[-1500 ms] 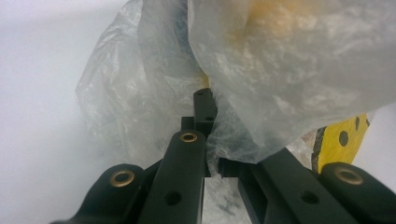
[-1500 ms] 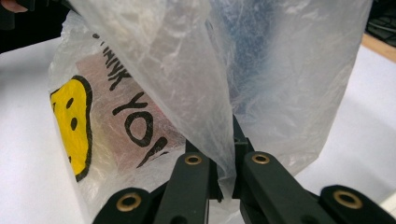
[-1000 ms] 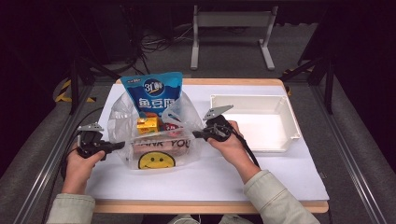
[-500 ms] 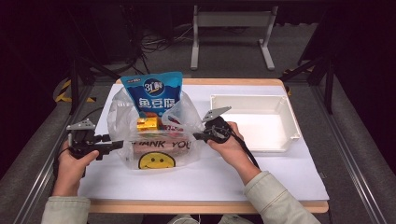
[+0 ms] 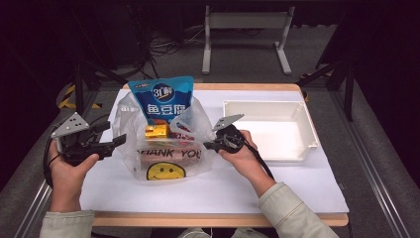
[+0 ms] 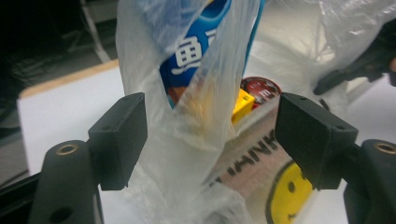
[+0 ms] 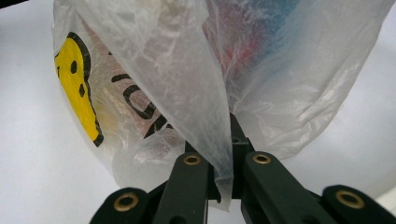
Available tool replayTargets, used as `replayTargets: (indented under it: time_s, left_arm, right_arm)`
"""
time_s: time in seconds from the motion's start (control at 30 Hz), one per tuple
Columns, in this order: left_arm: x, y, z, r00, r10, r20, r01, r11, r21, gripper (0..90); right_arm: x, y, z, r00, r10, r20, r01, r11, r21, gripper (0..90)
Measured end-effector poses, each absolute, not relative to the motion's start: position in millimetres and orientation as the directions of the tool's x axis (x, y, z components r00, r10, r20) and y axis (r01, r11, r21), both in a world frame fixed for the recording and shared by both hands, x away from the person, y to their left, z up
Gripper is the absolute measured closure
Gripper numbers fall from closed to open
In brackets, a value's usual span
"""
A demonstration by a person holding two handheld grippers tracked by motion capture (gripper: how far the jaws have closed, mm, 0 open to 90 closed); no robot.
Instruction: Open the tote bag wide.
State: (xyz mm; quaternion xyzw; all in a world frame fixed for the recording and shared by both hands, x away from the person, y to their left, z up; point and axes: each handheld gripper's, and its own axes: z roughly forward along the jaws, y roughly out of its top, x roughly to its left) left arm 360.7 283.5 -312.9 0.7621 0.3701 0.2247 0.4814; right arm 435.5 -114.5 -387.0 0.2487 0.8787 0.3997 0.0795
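White table (image 5: 297, 188): bag (image 5: 163, 148) handle pinched (right claw (image 7: 223, 154)).

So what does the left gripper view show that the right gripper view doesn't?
Left gripper view: open left gripper with a bag handle loose between its jaws, a blue snack packet, a yellow block and a red round lid. Right gripper view: right gripper shut on the bag's other handle. Both: the clear plastic bag with its yellow smiley on the white table.
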Motion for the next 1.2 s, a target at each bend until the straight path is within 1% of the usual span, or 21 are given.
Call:
replayTargets:
  time_s: [0.13,0.2,0.23,0.3,0.37,0.4,0.43,0.5,0.77,0.87,1.07,1.2]
  left_arm:
    - [363.1,278.8,-312.7,0.631,0.776,-0.013,0.326,-0.250,0.912,32.7]
    - [364.1,276.5,-313.2,0.632,0.775,-0.003,0.311,-0.250,0.917,41.1]
    - [365.5,274.7,-314.0,0.629,0.778,0.010,0.303,-0.257,0.918,50.4]
    - [367.5,275.2,-316.2,0.630,0.777,0.006,0.306,-0.255,0.917,63.6]
    - [369.1,276.5,-318.2,0.629,0.777,-0.002,0.319,-0.256,0.913,78.7]
    - [372.0,278.9,-322.6,0.629,0.777,-0.022,0.348,-0.256,0.902,78.7]
    - [373.7,280.4,-325.1,0.628,0.777,-0.032,0.364,-0.258,0.895,88.2]
    - [377.6,283.5,-333.0,0.616,0.786,-0.054,0.410,-0.261,0.874,89.9]
    - [386.7,288.4,-357.1,0.599,0.797,-0.076,0.485,-0.285,0.827,90.0]
    - [392.8,291.0,-372.3,0.585,0.805,-0.102,0.534,-0.287,0.795,90.0]
    - [400.7,298.5,-400.6,0.561,0.806,-0.189,0.628,-0.266,0.731,90.0]
    - [404.2,297.9,-410.3,0.558,0.806,-0.198,0.652,-0.278,0.705,90.0]
  right_arm:
    - [435.3,-115.1,-386.6,-0.864,0.500,0.061,0.374,0.555,0.743,88.9]
    - [434.8,-115.2,-386.4,-0.864,0.500,0.061,0.373,0.554,0.744,88.8]
    - [434.3,-115.1,-386.7,-0.864,0.500,0.064,0.375,0.551,0.745,88.7]
    - [433.9,-115.1,-387.1,-0.864,0.499,0.065,0.375,0.552,0.745,88.5]
    - [433.6,-115.2,-387.3,-0.864,0.499,0.066,0.376,0.551,0.745,88.4]
    - [433.4,-115.2,-387.5,-0.864,0.499,0.066,0.376,0.551,0.745,88.4]
    - [432.8,-115.4,-387.7,-0.866,0.496,0.066,0.373,0.552,0.746,88.3]
    - [431.5,-115.4,-387.9,-0.865,0.498,0.065,0.374,0.551,0.746,88.3]
    - [429.3,-118.8,-391.4,-0.865,0.496,0.074,0.380,0.553,0.741,88.5]
    - [427.7,-120.9,-393.8,-0.861,0.502,0.080,0.389,0.551,0.738,88.6]
    - [425.1,-124.7,-396.7,-0.861,0.501,0.090,0.396,0.548,0.737,88.5]
    - [424.2,-125.0,-398.7,-0.862,0.498,0.094,0.396,0.548,0.737,88.6]
